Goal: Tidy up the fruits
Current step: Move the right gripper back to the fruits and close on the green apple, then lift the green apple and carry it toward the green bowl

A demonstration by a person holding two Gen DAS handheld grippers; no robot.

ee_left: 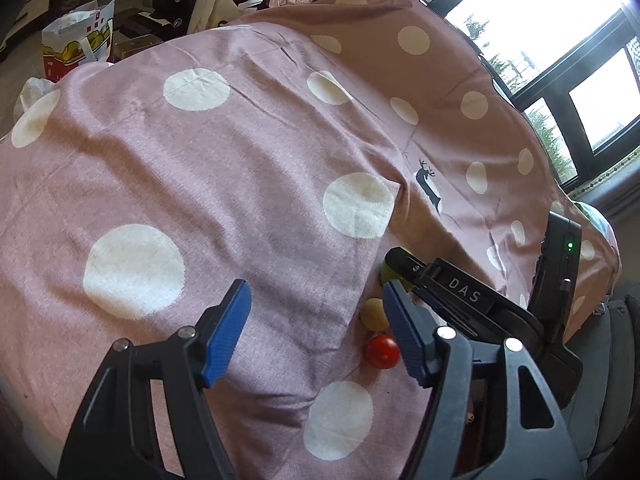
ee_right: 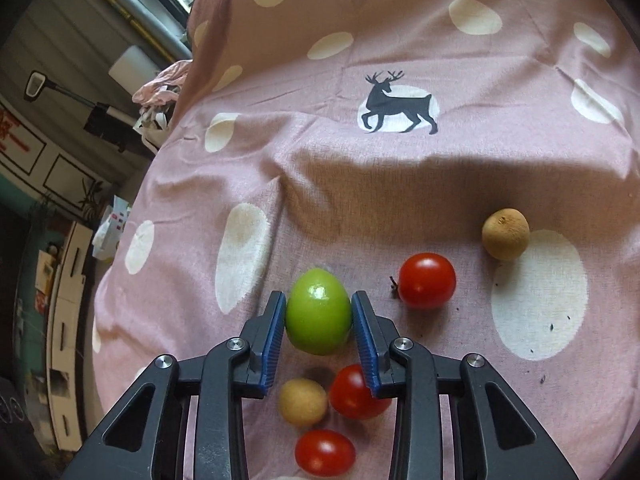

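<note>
Pink dotted cloth (ee_right: 320, 184) holds scattered fruits. Right gripper (ee_right: 319, 312) jaws clamp green fruit (ee_right: 318, 316) at its sides, prob. for sorting; left gripper (ee_left: 316, 332) jaws apart, empty, w/ tomato (ee_left: 382, 351) nearby.

"DAS" on the right gripper (ee_left: 400, 276)

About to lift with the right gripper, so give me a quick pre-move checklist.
1. Right gripper pads on both sides of the round green fruit: ok.
2. Fruit centred between the pads: ok.
3. Grip firm enough to lift: cannot tell.
4. Nearest red cherry tomato and small tan round fruit below the fingers, clear of the pads: ok.
5. Left gripper empty over the pink dotted cloth: ok.
6. Destination for the fruit in view: not ok.
</note>
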